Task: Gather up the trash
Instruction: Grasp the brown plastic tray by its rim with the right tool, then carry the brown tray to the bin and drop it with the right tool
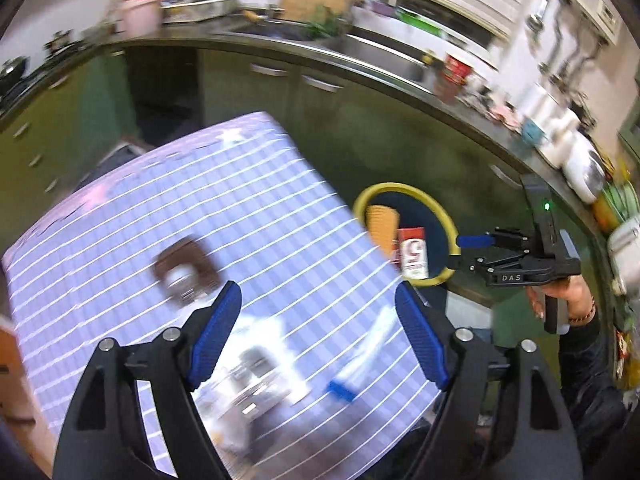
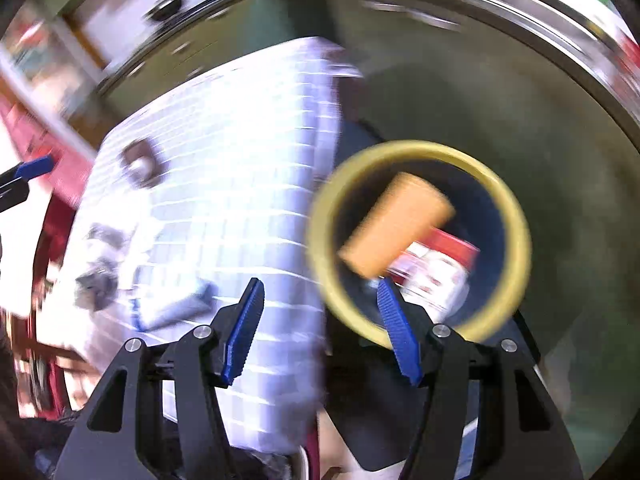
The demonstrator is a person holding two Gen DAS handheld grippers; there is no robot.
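A yellow-rimmed bin (image 1: 444,216) stands right of the table; it also shows in the right wrist view (image 2: 516,216). Inside lie an orange paper cup (image 2: 396,224) and a red-and-white carton (image 2: 436,272); both show in the left wrist view, cup (image 1: 382,226) and carton (image 1: 414,252). My left gripper (image 1: 318,332) is open and empty above the checked tablecloth (image 1: 280,208). My right gripper (image 2: 320,328) is open and empty by the bin's rim; it also shows in the left wrist view (image 1: 460,250). A brown wrapper (image 1: 186,270), a crumpled clear wrapper (image 1: 256,376) and a blue-edged scrap (image 1: 340,390) lie on the cloth.
A steel counter with a sink (image 1: 376,56), a red can (image 1: 456,70) and white jars (image 1: 576,152) curves behind. Green cabinet doors (image 1: 248,92) stand below it. The right wrist view is blurred; the left gripper's fingertip (image 2: 34,168) shows at its left edge.
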